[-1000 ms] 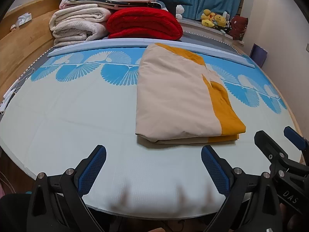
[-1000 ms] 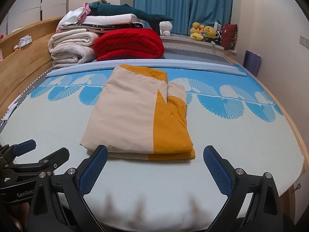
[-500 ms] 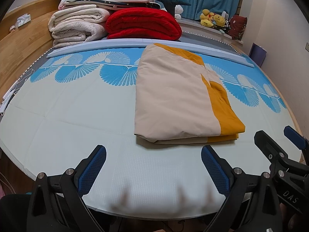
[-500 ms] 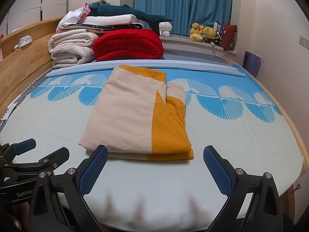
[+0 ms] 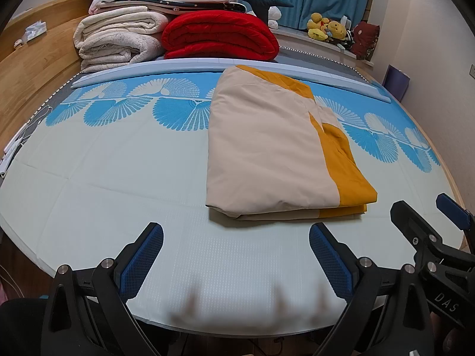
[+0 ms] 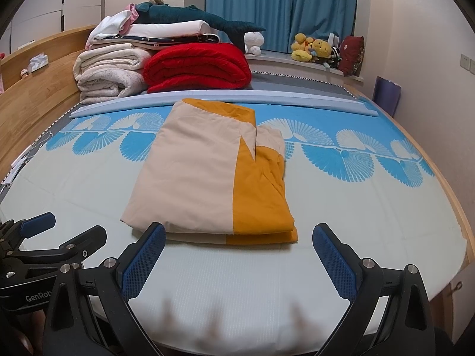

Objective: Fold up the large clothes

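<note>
A beige and mustard-yellow cloth (image 5: 267,151) lies folded into a flat rectangle on the pale bed mat (image 5: 118,184); it also shows in the right wrist view (image 6: 213,178). My left gripper (image 5: 237,255) is open and empty, just short of the cloth's near left corner. My right gripper (image 6: 240,252) is open and empty, facing the cloth's near edge. Each gripper shows in the other's view: the right one (image 5: 427,222) at the right, the left one (image 6: 59,231) at the left.
Folded cream blankets (image 5: 115,41) and a red quilt (image 5: 219,35) are stacked at the head of the bed. A wooden side board (image 5: 32,68) runs along the left. Plush toys (image 6: 314,47) sit on the sill under blue curtains (image 6: 282,6). A wall stands at the right.
Both views have shifted only slightly; the cloth sits a little lower and closer in the right wrist view. Both grippers stay open and empty.
</note>
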Action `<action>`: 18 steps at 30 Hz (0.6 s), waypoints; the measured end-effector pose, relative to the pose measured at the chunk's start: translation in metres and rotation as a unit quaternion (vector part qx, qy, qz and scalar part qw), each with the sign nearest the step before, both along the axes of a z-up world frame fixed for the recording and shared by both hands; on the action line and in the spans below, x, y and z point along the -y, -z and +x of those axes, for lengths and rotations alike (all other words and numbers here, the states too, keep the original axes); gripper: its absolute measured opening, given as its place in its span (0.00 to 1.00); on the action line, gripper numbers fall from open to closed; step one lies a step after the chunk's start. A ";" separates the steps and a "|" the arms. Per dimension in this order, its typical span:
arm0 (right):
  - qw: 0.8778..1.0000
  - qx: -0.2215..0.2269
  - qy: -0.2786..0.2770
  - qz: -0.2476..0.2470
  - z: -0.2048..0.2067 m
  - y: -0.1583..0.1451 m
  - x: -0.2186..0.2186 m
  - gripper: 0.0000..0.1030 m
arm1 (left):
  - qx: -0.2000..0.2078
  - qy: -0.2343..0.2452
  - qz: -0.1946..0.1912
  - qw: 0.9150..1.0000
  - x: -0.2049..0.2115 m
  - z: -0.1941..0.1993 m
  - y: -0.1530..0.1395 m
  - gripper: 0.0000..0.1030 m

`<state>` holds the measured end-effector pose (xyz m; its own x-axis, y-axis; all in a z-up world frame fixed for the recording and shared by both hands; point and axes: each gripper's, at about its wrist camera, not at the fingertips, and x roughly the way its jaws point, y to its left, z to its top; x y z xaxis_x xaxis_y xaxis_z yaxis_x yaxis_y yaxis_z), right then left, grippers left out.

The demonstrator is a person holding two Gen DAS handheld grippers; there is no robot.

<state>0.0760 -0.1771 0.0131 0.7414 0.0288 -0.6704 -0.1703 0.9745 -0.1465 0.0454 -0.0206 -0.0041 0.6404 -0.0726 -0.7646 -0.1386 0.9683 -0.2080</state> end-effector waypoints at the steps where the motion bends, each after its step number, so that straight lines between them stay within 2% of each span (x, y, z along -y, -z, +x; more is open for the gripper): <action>1: 1.000 0.000 0.000 0.000 0.000 0.000 0.000 0.96 | 0.000 0.000 0.000 1.000 0.000 0.000 0.000 0.95; 18: 1.000 -0.003 0.000 0.001 0.001 0.002 0.005 0.96 | -0.004 0.005 0.000 1.000 0.001 0.002 0.003 0.95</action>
